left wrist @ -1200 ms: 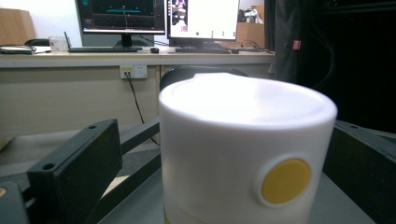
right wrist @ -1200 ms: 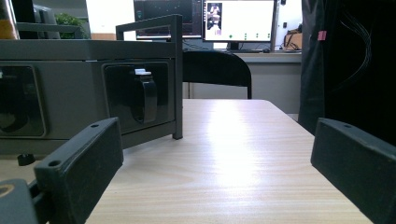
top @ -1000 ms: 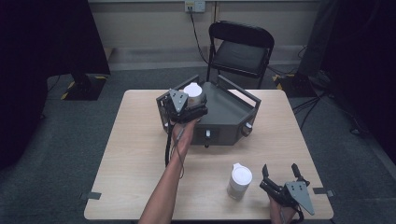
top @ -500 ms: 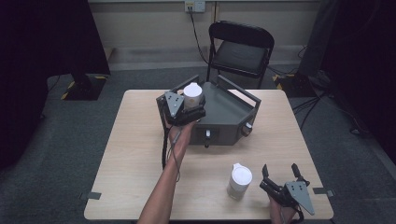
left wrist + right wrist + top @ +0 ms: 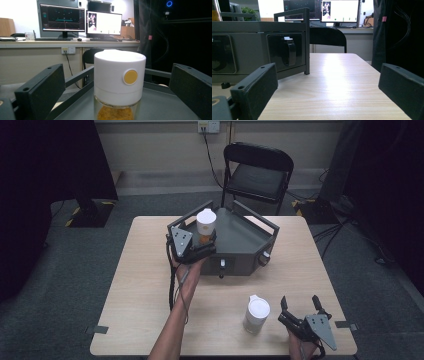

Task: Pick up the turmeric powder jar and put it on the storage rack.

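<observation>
The left gripper (image 5: 200,245) has its jaws spread wide on either side of a white-capped jar (image 5: 119,82) with orange powder at the bottom, not touching it; the jar stands upright on the grey angular stand (image 5: 245,237). The right gripper (image 5: 301,309) rests near the table's (image 5: 140,310) front right corner, jaws wide and holding nothing, just beside a 2nd white-lidded jar (image 5: 257,314)

You're working in a lab or test room. At 12 o'clock beyond your table (image 5: 150,320) a bench holds monitors (image 5: 62,18) showing plots, with a keyboard (image 5: 53,38) below. Black curtains (image 5: 45,165) hang at 10 and 2 o'clock, and cables (image 5: 340,227) trail over the grey carpet (image 5: 60,280).
</observation>
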`<state>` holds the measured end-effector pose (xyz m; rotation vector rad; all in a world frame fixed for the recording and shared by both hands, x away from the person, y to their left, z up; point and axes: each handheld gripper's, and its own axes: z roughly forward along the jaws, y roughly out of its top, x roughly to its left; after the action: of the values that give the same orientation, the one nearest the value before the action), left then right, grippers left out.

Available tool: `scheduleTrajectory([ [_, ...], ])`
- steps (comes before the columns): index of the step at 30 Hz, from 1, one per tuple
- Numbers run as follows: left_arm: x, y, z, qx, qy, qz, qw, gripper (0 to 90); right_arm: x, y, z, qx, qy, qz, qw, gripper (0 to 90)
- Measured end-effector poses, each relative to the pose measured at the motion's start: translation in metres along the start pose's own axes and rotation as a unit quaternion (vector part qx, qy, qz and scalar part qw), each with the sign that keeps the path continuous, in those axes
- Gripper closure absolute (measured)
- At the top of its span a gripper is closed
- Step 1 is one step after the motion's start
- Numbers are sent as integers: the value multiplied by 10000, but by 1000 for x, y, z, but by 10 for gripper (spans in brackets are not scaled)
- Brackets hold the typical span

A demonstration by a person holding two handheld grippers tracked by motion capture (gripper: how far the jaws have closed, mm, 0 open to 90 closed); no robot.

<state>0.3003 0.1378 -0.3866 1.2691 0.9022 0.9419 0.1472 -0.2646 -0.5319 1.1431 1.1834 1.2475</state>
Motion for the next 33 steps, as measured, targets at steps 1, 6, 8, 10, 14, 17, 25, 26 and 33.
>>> scheduleTrajectory([
  [1, 0, 0, -2, 14, -5, 13, 10000, 0, 0, 0, 0, 0, 1, 0, 10000, 10],
  [6, -1, -1, -8, 49, -18, 25, 10000, 0, 0, 0, 0, 0, 0, -1, 10000, 10],
  [8, -1, -2, -11, 54, -21, -3, 10000, 0, 0, 0, 0, 0, -2, -1, 10000, 10],
  [10, -1, -5, -16, 76, -10, -26, 10000, 0, 0, 0, 0, 3, -4, -2, 10000, 10],
  [14, -2, -9, -24, 50, 23, 4, 10000, 0, 1, 0, 0, -1, -17, -4, 10000, 10],
  [17, -1, -11, -31, 62, 16, 9, 10000, 0, 1, 0, 0, -1, -22, 2, 10000, 10],
  [25, -4, -19, -57, -39, 5, -27, 10000, 0, 1, 0, 0, 0, -29, -2, 10000, 10],
  [26, -4, -20, -60, -51, 5, -32, 10000, 0, 1, 0, 0, 1, -28, -3, 10000, 10],
  [33, -8, -27, -74, -149, 37, -134, 9998, 0, 1, 0, 0, 1, -30, -2, 10000, 10],
])
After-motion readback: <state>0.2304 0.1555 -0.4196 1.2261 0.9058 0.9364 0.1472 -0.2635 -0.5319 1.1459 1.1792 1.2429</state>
